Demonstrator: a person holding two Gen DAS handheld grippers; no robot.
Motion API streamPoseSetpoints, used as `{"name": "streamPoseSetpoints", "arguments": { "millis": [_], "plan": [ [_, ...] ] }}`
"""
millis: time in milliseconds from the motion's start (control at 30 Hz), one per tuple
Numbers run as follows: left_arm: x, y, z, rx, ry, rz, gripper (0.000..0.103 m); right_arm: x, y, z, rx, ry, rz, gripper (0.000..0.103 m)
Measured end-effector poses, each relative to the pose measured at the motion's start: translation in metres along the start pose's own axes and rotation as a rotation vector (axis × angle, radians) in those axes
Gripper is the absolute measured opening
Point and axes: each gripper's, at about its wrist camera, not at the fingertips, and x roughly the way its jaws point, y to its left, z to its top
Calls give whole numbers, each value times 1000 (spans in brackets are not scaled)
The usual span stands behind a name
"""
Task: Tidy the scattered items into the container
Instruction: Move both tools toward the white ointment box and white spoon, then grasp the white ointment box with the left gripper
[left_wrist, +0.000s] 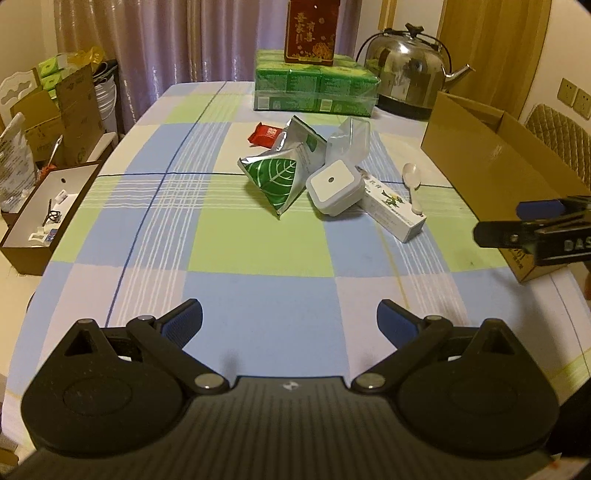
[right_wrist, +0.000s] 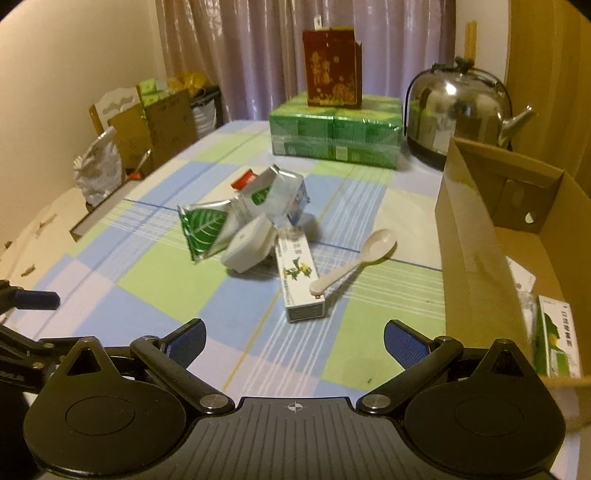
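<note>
Nearest the left wrist camera, the left gripper hovered over bare checked tablecloth, jaws spread wide, gripping nothing and touching nothing. Open cloth ran between it and the scattered pile near the table's middle. The right gripper was likewise spread wide and empty, above clear cloth just short of the long white carton with green print, whose near end lay closest to it. A white plastic spoon rested with its handle tip on that carton and its bowl on the cloth toward the open brown cardboard box. Left of the carton sat a small white square lidded tub, tilted, touching a silver foil packet with a green leaf design; more foil packets and a red wrapper lay behind. The box stood along the table's right edge, already containing a green-and-white carton. At the far edge stood green wrapped packs and a steel kettle.
</note>
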Motion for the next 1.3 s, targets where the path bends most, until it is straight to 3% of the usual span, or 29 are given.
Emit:
{"name": "streamPoseSetpoints", "arguments": {
  "millis": [233, 433, 700, 800, 967, 1300],
  "plan": [
    [31, -3, 11, 33, 15, -1, 99, 47, -16, -1, -4, 22, 14, 81],
    [59, -13, 25, 125, 25, -5, 99, 79, -20, 2, -21, 50, 23, 70],
    [85, -15, 35, 110, 35, -36, 99, 107, -19, 6, -43, 77, 25, 51],
    [89, -14, 34, 104, 42, -35, 99, 112, -16, 5, -56, 77, 16, 37],
    [90, -9, 30, 93, 52, -29, 99, 110, -10, 2, -37, 75, -10, 36],
    [78, -9, 22, 76, 54, -31, 99, 81, 14, -19, -5, 116, 60, 36]
  ]
}}
